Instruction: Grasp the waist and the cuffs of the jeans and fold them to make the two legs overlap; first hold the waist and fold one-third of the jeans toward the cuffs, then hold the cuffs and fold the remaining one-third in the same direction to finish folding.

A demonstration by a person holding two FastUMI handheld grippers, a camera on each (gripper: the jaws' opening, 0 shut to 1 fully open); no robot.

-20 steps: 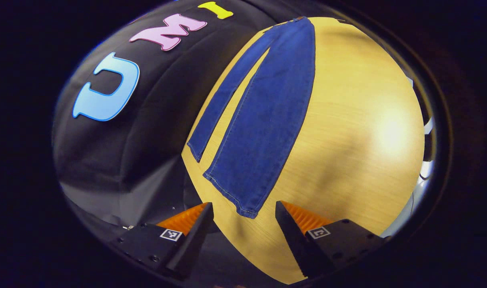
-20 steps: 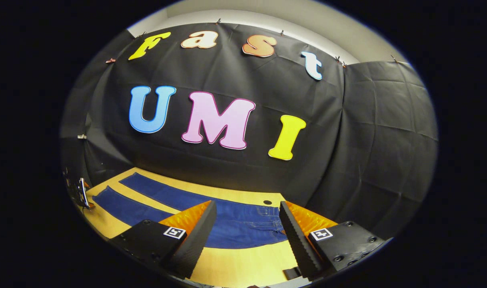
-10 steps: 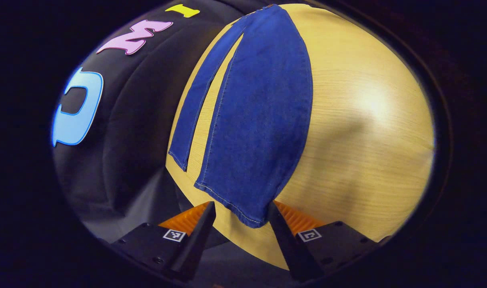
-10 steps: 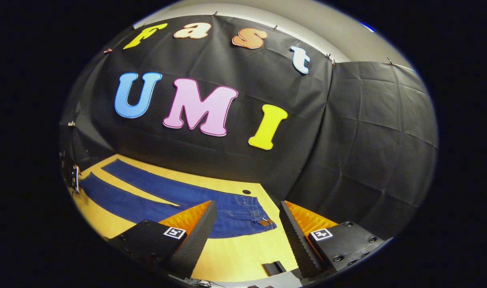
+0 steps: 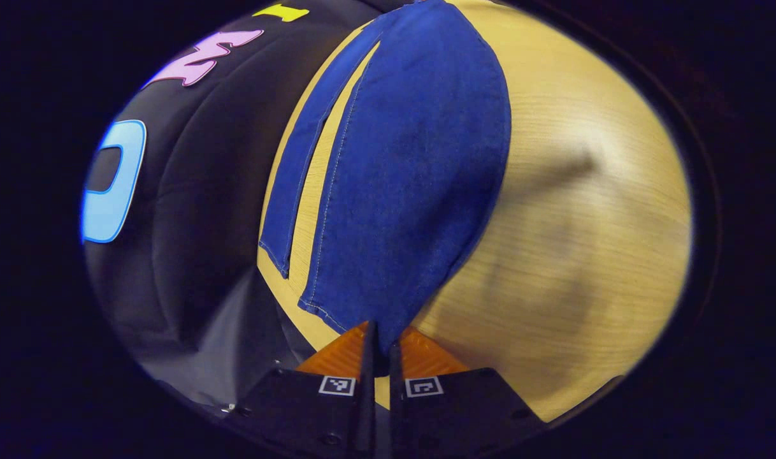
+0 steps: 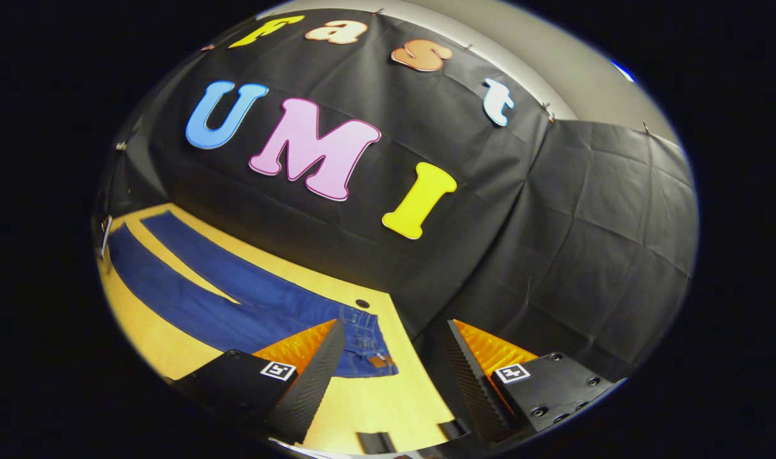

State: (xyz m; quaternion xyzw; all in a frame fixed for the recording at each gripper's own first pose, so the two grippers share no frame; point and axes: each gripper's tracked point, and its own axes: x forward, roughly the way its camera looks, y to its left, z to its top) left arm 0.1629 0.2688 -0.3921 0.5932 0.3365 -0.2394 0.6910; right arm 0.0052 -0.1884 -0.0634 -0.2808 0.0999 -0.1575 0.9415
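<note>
1. Fingers of the left gripper (image 5: 378, 347) stand almost pressed together, pinching the cuff (image 5: 369, 315) of the nearer leg of the jeans (image 5: 413, 159) between them.
2. Beyond that cuff, the jeans lie flat on the wooden table (image 5: 585, 210), both legs running away toward the waist, the second leg (image 5: 299, 166) set slightly apart beside the black wall cloth (image 5: 197, 191).
3. Fingers of the right gripper (image 6: 394, 354) are spread wide, holding nothing, above the table edge just short of the waist (image 6: 366, 347).
4. Farther off, the legs stretch away to the left.
</note>
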